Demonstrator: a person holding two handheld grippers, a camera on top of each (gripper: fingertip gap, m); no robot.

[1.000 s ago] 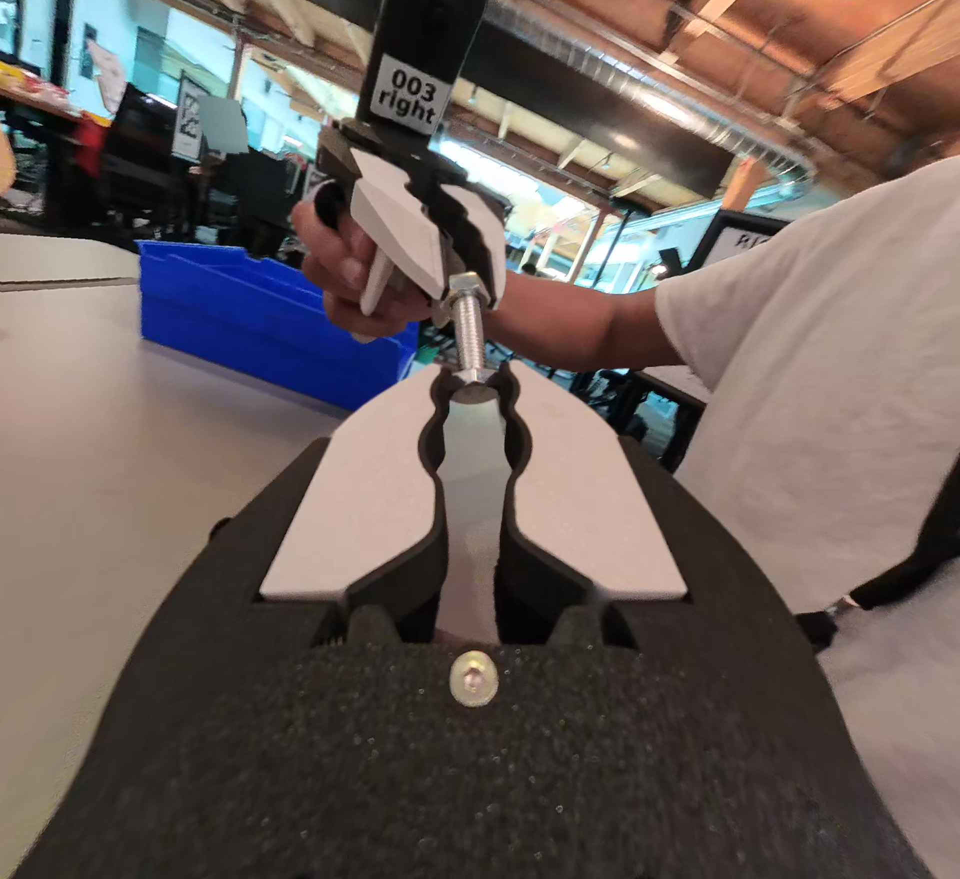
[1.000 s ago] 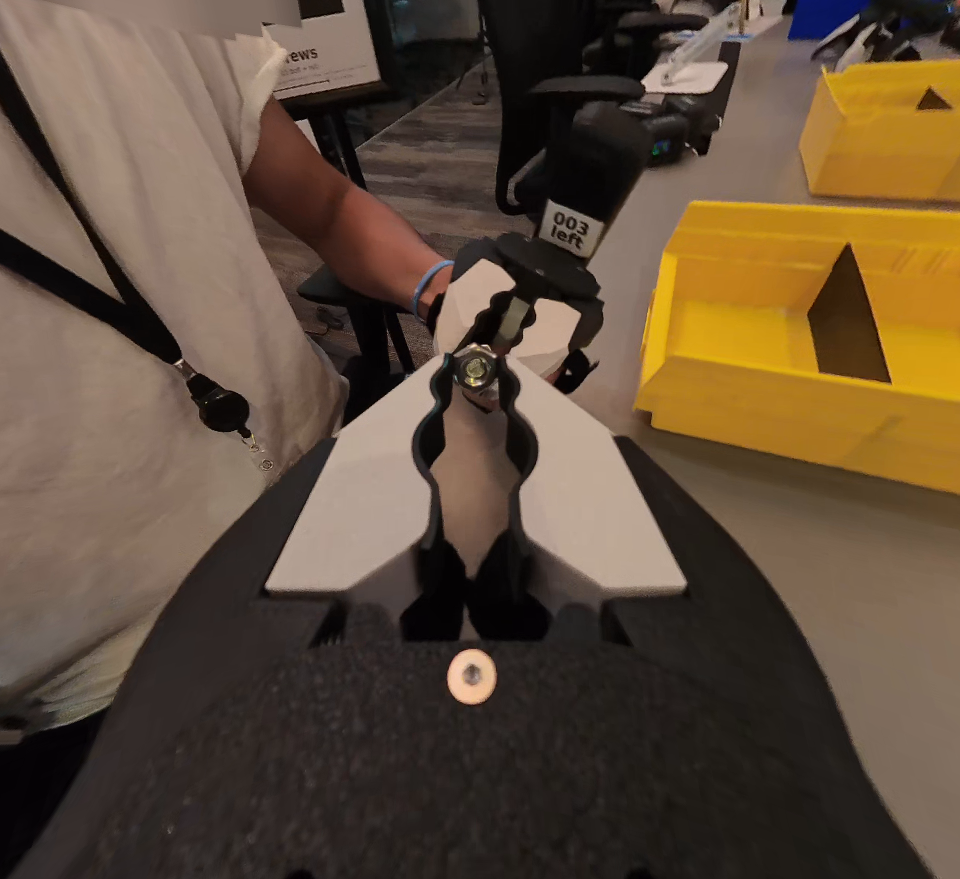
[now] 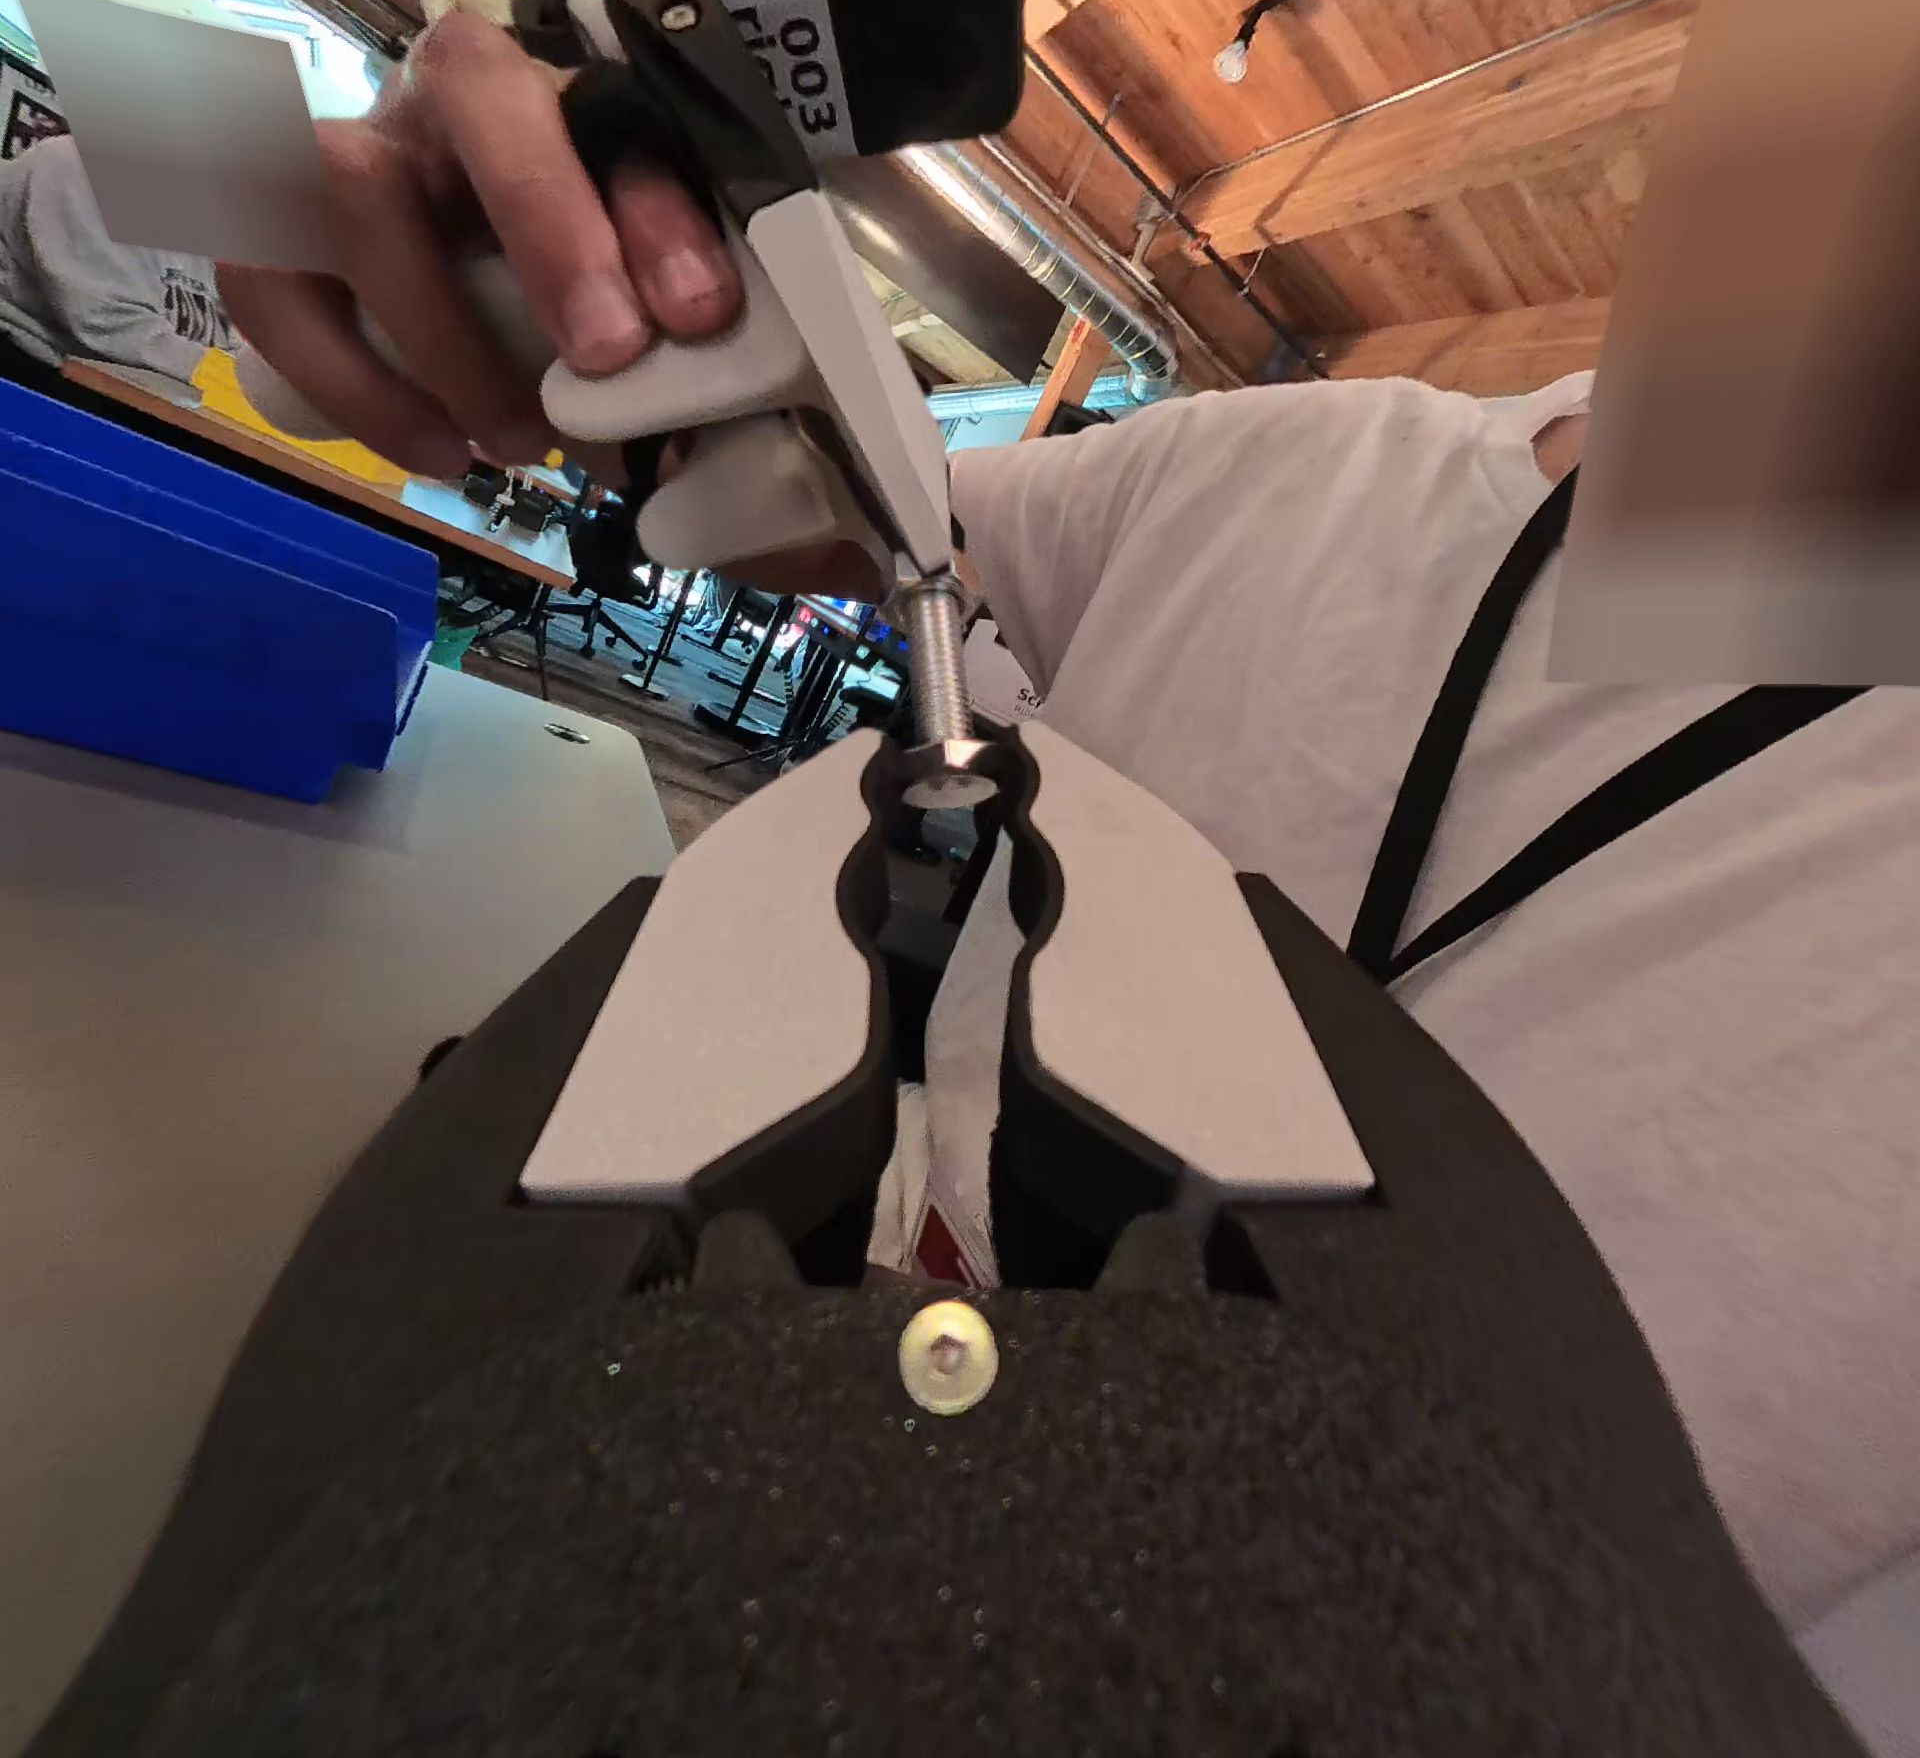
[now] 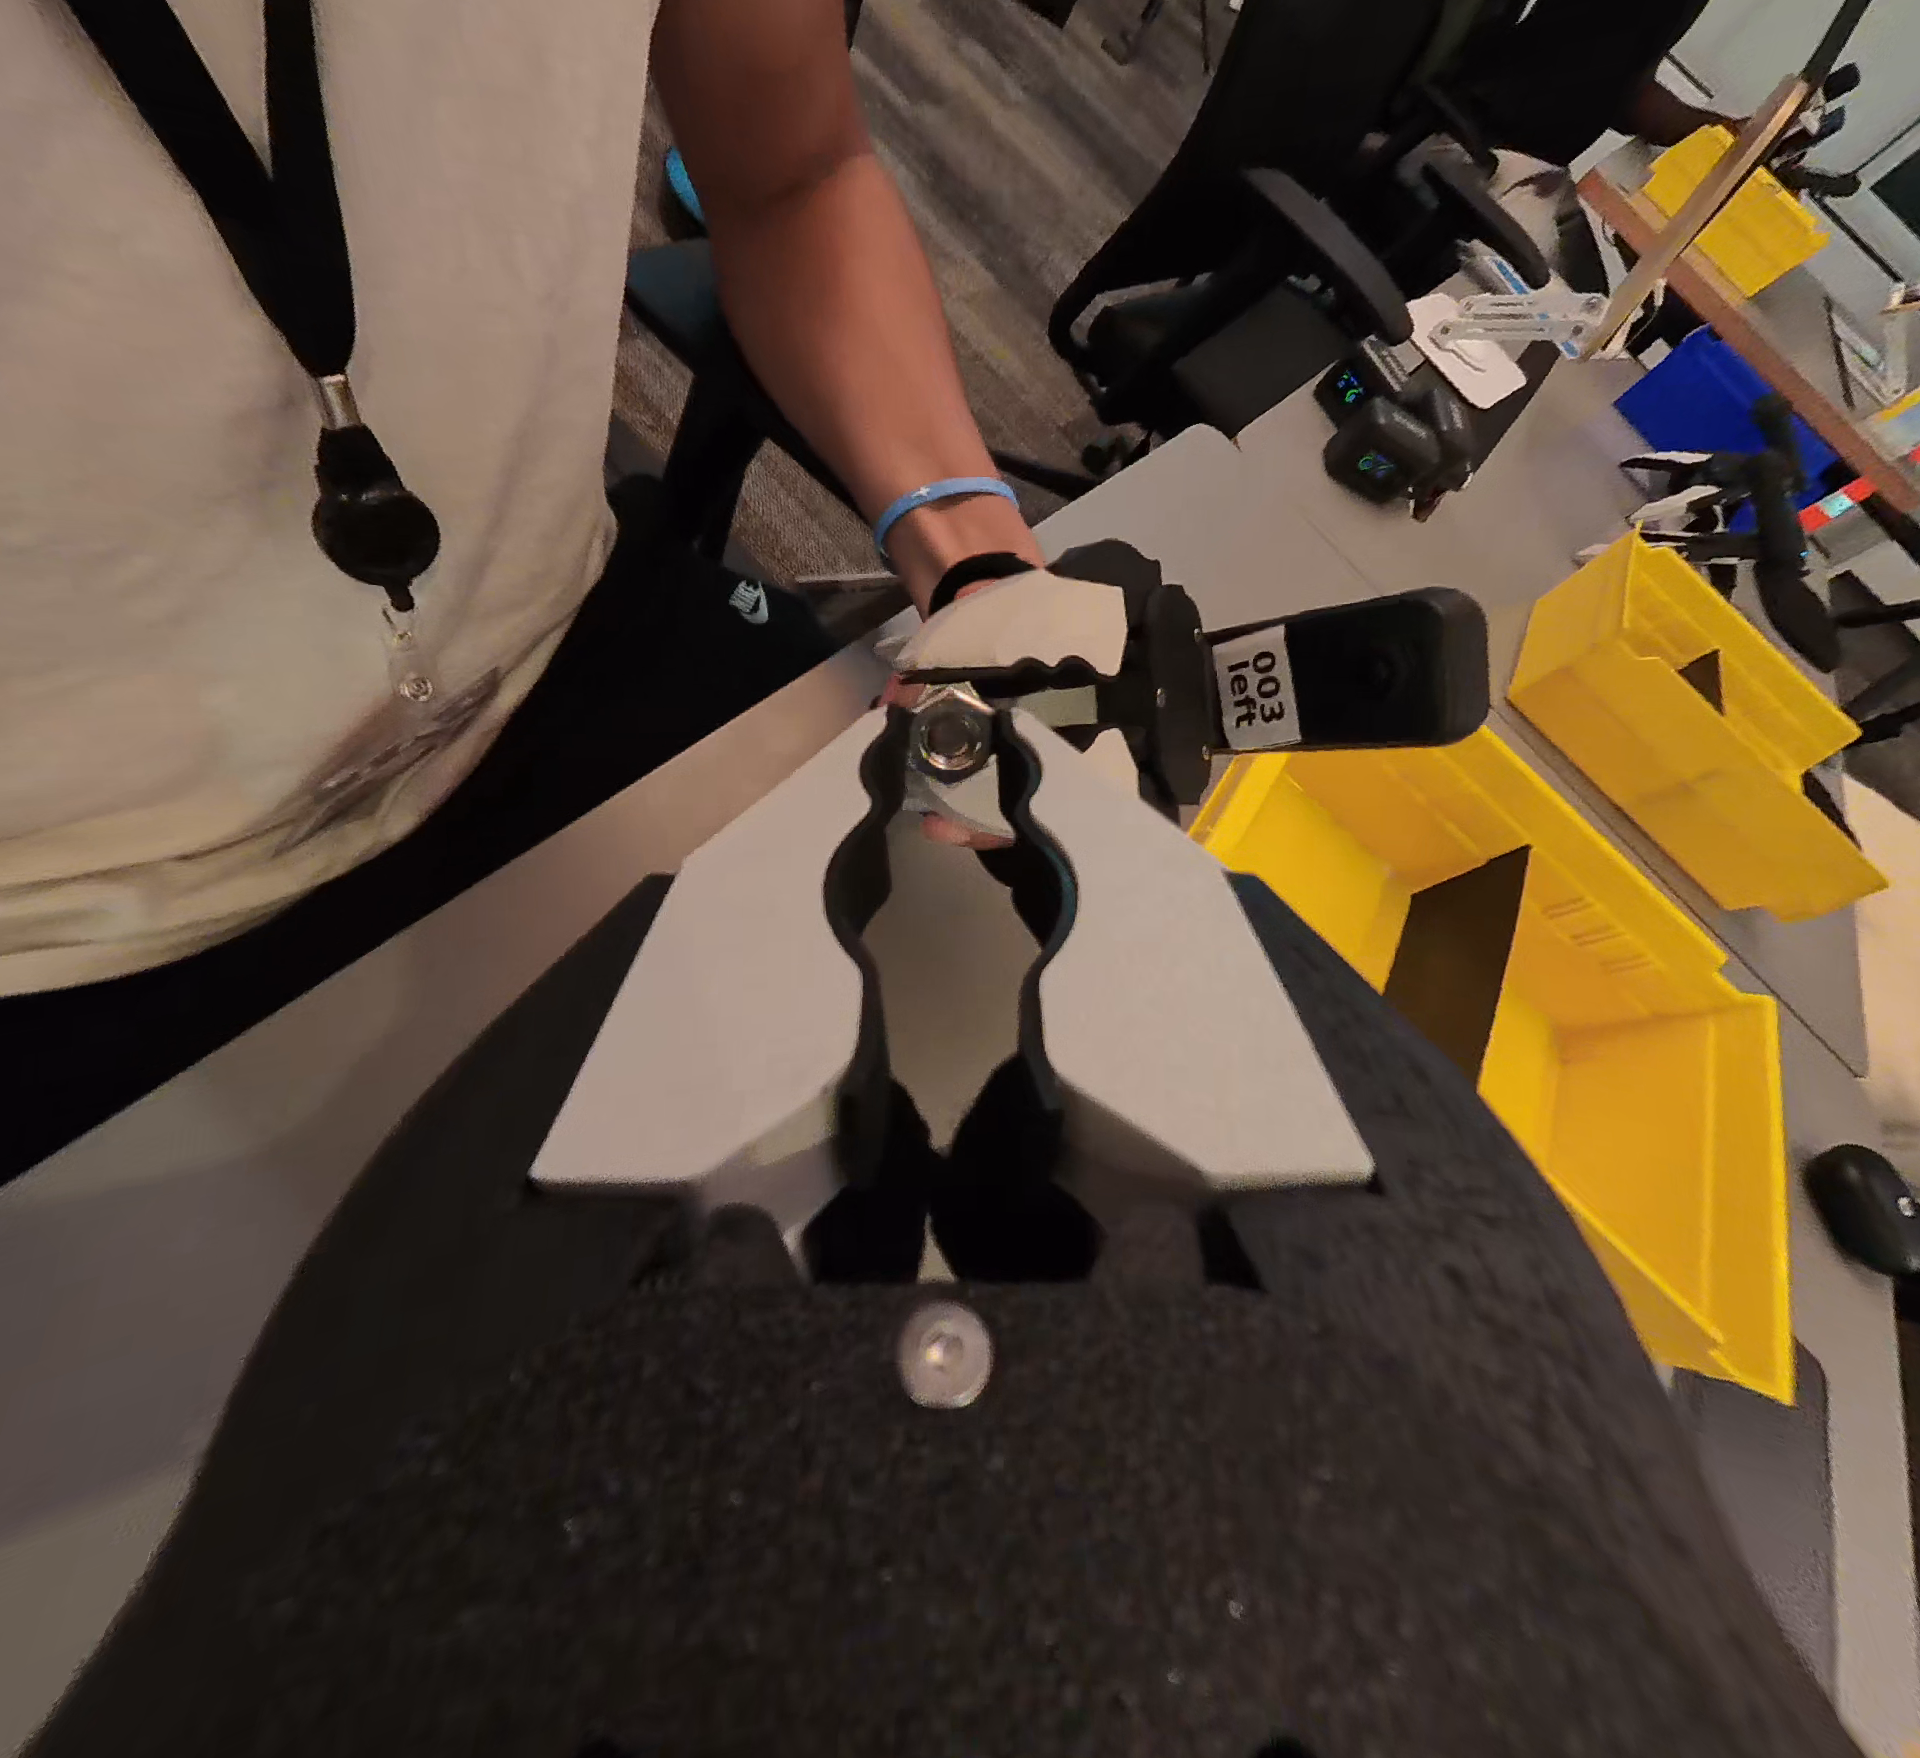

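grey tabletop (image 4: 1195,503), yellow bin (image 4: 1621,1064) near its right edge. left gripper (image 3: 951,778) pinches the bolt (image 3: 940,669) head; right gripper (image 4: 951,742) pinches the nut (image 4: 948,740). since a second ago, right gripper rolled sideways, suggesting the nut turned.

my right gripper (image 4: 948,752) pinched tight on a hex nut (image 4: 948,734) at the fingertips, left gripper (image 4: 1003,678) coming in sideways just behind it, clamped on the same bolt assembly, 2 yellow bins (image 4: 1621,1033) on the grey table (image 4: 260,1220) off to my right, white shirt (image 4: 364,306) filling the left
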